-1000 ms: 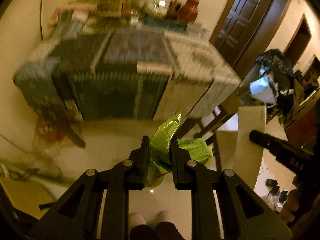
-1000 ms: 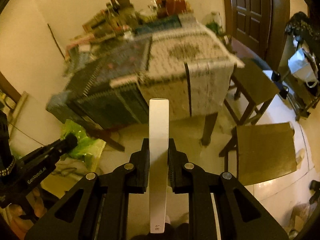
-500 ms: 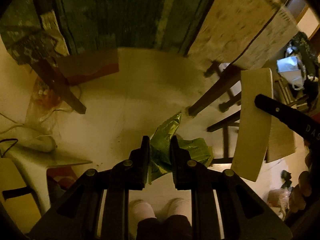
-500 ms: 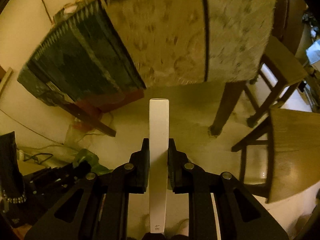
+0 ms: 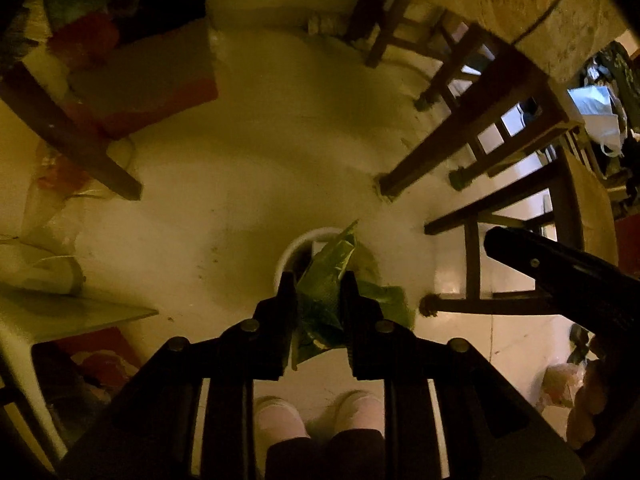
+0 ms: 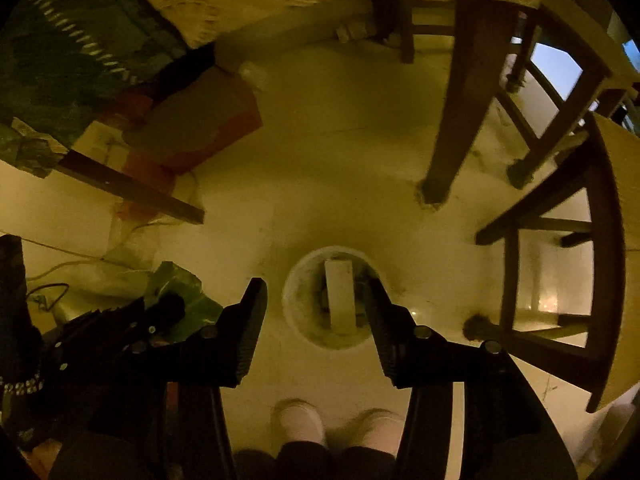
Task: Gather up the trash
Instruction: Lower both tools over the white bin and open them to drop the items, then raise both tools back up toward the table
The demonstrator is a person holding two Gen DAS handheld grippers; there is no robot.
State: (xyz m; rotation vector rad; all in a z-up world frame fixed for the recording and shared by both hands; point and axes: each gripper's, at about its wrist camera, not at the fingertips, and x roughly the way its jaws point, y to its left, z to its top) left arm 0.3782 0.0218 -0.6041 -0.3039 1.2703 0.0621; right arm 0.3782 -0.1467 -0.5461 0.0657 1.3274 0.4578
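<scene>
A small white bin (image 6: pixel 286 300) stands on the pale floor below both grippers. My right gripper (image 6: pixel 316 284) hangs over it with its jaws opening and nothing between them. The flat white box (image 6: pixel 340 296) lies inside the bin. My left gripper (image 5: pixel 318 280) points down at the bin's (image 5: pixel 294 242) near rim. A crumpled green wrapper (image 5: pixel 328 260) is still pinched between its fingers, though its jaws are opening. In the right wrist view the left gripper (image 6: pixel 172 306) and the wrapper (image 6: pixel 180 280) show at lower left.
A dark table leg (image 6: pixel 448 128) and wooden stools (image 6: pixel 552 264) stand to the right of the bin. A reddish box (image 6: pixel 200 128) lies under the cloth-covered table. Bags and cables (image 6: pixel 80 268) litter the left. The person's white shoes (image 6: pixel 300 420) are just behind the bin.
Both grippers sank from table height to just above the floor, and the bin came into view. The right jaws spread and the white box dropped into the bin. The left still pinches the wrapper.
</scene>
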